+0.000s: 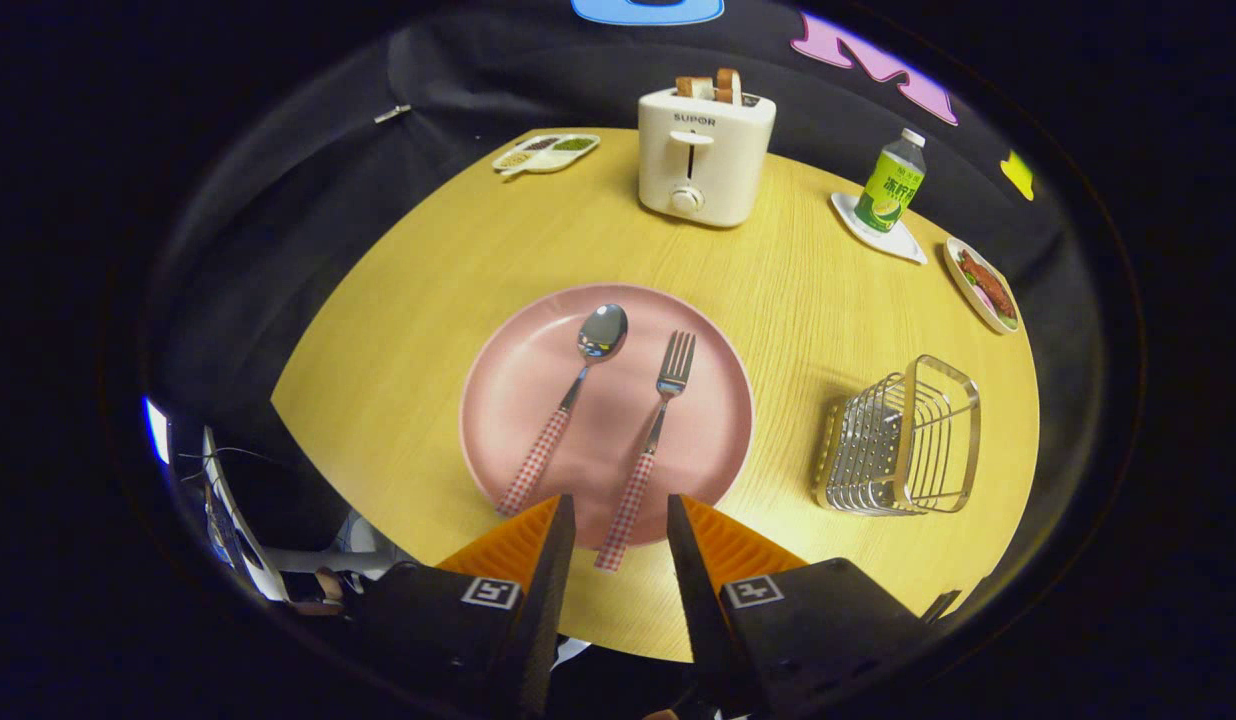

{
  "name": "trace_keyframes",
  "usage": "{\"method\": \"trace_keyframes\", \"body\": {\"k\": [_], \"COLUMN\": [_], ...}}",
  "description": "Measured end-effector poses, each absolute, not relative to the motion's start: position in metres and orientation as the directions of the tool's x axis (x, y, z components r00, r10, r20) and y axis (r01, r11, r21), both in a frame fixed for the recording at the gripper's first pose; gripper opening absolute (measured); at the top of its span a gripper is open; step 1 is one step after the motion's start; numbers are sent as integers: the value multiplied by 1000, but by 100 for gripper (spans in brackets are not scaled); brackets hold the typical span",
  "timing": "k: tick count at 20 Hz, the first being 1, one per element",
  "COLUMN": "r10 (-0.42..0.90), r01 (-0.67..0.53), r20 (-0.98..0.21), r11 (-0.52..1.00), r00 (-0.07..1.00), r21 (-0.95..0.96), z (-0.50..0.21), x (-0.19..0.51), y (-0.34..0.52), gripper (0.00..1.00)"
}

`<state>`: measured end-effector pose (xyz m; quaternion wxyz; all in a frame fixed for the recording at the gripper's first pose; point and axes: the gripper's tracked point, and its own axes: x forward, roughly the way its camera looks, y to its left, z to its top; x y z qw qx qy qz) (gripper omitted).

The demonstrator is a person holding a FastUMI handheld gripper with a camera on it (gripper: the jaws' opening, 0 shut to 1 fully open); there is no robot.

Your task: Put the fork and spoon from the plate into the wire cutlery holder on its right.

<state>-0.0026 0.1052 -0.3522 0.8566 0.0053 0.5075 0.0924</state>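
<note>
Two pieces of cutlery lay side by side on the pink plate point(508, 390) at the middle of the bench point(398, 330), neither one yet lifted, so the task stood at its first step: the approach to a pickup. Going from the left, the spoon point(568, 400) lay with its bowl at the far side and its checked handle running back toward the near rim, off to the left of the fingers. Next to it, on its right, the fork point(650, 440) lay the same way, tines far, and its checked handle overhung the near rim of the plate and ended in the gap between the fingers. The hand-held gripper point(620, 515) was spread wide, its fingers apart on either side of that handle end and, as far as could be judged, above it rather than touching. Further right, well apart from the plate, stood the wire cutlery holder point(903, 440), empty. The fork looked the likelier first pick; the next move probably called for lowering, pressing the fingers onto the handle, lifting, then carrying right to the holder.
</note>
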Motion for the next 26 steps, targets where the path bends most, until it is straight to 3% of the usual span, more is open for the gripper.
{"method": "trace_keyframes", "body": {"k": [3,7,8,12,17,21,26], "r10": [114,73,66,73,169,263,194], "r01": [-137,-104,-87,-17,-1,-111,-162], "r20": [-896,-929,-936,-949,-927,-906,-956], "r11": [989,994,995,997,984,965,974], "r00": [429,364,346,308,335,332,220], "r21": [60,38,38,71,179,239,161], "z": [-372,-390,-394,-398,-362,-303,-247], "x": [7,10,9,11,14,-5,-34], "y": [101,103,105,103,98,62,-46], "gripper": [53,53,37,13,9,9,9]}}
